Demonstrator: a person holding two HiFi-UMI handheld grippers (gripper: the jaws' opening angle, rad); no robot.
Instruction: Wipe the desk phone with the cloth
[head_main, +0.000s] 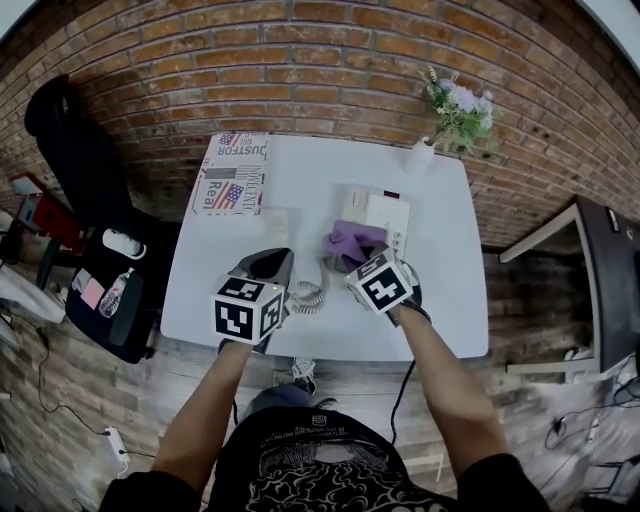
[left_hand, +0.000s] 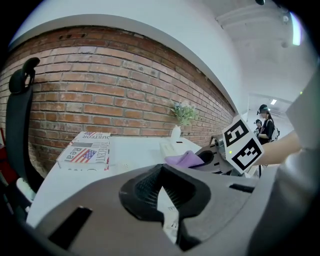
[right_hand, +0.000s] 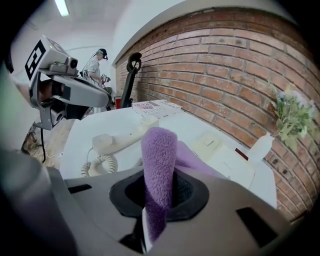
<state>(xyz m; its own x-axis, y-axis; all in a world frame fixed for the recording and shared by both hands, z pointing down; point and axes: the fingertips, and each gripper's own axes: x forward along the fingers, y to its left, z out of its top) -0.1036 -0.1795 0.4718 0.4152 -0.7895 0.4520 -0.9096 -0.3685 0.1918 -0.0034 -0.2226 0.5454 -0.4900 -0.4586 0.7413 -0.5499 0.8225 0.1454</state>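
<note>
The white table (head_main: 440, 290) fills the middle of the head view, with the desk phone (head_main: 385, 212) just above centre. Its handset (right_hand: 122, 137) is off the cradle and lies on the table at the left of the right gripper view. The coiled cord (right_hand: 100, 165) is bunched below it.

The purple cloth (head_main: 352, 240) sits at the lower left edge of the phone's base in the head view, draped against it. The right gripper (right_hand: 157, 200) has its jaws pressed together on a fold of the cloth, which stands up between them. The left gripper (left_hand: 165, 200) has its jaws closed with nothing between them. It is raised off the table at the upper left of the right gripper view, apart from the handset.

Judging by this, the wiping is under way at the base. No view shows how much of the base's surface has been covered. The handset and probably the far side of the base look left to do, and the handset then has to go back on its cradle.
</note>
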